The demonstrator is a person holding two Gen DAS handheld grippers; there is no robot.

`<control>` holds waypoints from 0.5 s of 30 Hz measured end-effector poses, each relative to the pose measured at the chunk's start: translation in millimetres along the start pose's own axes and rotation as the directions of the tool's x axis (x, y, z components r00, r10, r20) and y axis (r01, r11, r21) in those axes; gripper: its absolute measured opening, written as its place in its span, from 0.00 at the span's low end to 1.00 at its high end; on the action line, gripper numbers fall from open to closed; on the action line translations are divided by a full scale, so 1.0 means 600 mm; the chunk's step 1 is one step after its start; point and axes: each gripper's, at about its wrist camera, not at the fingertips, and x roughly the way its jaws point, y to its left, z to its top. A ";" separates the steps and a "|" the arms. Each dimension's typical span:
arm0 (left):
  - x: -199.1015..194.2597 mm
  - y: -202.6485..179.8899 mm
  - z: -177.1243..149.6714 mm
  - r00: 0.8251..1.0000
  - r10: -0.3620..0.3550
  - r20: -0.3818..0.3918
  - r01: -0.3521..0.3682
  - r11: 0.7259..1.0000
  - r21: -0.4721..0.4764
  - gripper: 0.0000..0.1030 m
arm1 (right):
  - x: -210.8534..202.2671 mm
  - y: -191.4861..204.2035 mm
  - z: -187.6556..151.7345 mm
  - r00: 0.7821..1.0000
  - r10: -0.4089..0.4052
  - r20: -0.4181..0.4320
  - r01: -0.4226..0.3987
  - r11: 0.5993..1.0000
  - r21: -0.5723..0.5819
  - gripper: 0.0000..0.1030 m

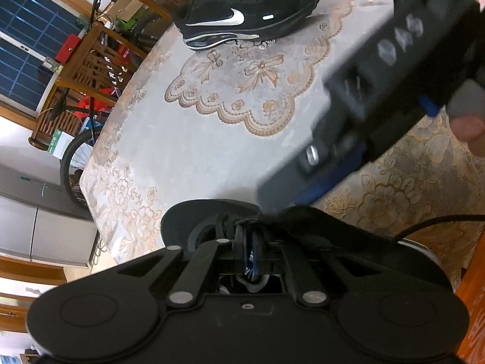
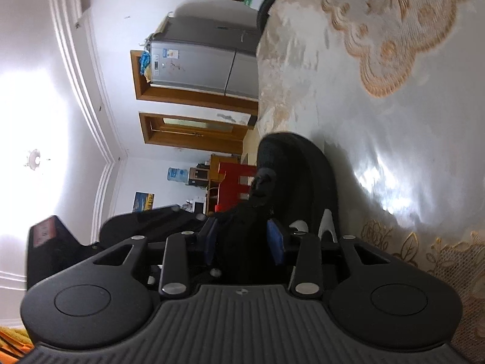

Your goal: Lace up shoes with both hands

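A black shoe (image 1: 194, 215) lies right in front of my left gripper (image 1: 250, 236), which is shut at the shoe's throat on a black lace; a thin strand (image 1: 424, 221) trails off to the right. My right gripper (image 1: 282, 194) reaches in from the upper right, blurred, its tip just above the same shoe. In the right wrist view my right gripper (image 2: 244, 239) stands open, blue pads (image 2: 275, 239) apart on either side of the shoe's raised black upper (image 2: 242, 221). The shoe's toe (image 2: 297, 166) points away. A second black shoe (image 1: 248, 15) with a white swoosh sits at the far side.
Both shoes rest on a round table (image 1: 182, 145) under a lace-patterned cloth. Wooden chairs (image 1: 91, 60) and a bicycle wheel (image 1: 75, 157) stand beyond its left edge. A person's finger (image 1: 466, 124) holds the right tool. A grey fridge (image 2: 197, 63) is against the wall.
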 end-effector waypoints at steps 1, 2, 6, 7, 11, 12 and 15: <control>0.000 -0.001 0.000 1.000 -0.006 0.002 0.006 1.000 -0.008 0.04 | -0.004 0.000 0.001 1.000 0.003 0.016 -0.003 1.000 0.007 0.42; 0.001 -0.001 0.001 1.000 -0.010 0.003 0.010 1.000 -0.017 0.04 | -0.004 -0.003 0.002 1.000 0.002 0.028 -0.003 1.000 0.028 0.42; 0.006 -0.011 0.002 1.000 0.002 0.002 -0.002 1.000 -0.030 0.04 | 0.022 -0.021 0.000 0.999 -0.036 0.015 0.035 0.995 0.090 0.41; 0.006 -0.013 0.002 1.000 0.008 0.002 -0.008 0.999 -0.031 0.04 | 0.030 -0.021 -0.001 0.999 -0.039 0.010 0.038 0.995 0.089 0.41; 0.004 -0.011 0.001 1.000 0.009 0.005 -0.009 0.998 -0.063 0.04 | 0.061 -0.003 0.002 0.998 -0.066 0.019 0.066 0.998 0.011 0.41; 0.004 -0.011 0.001 1.000 0.010 0.006 -0.010 0.998 -0.070 0.04 | 0.068 0.000 0.004 0.997 -0.072 0.022 0.072 0.997 -0.005 0.41; 0.000 -0.010 -0.001 1.000 0.021 0.002 -0.020 0.996 -0.086 0.06 | 0.083 0.005 0.012 0.995 -0.096 0.028 0.097 0.994 -0.044 0.16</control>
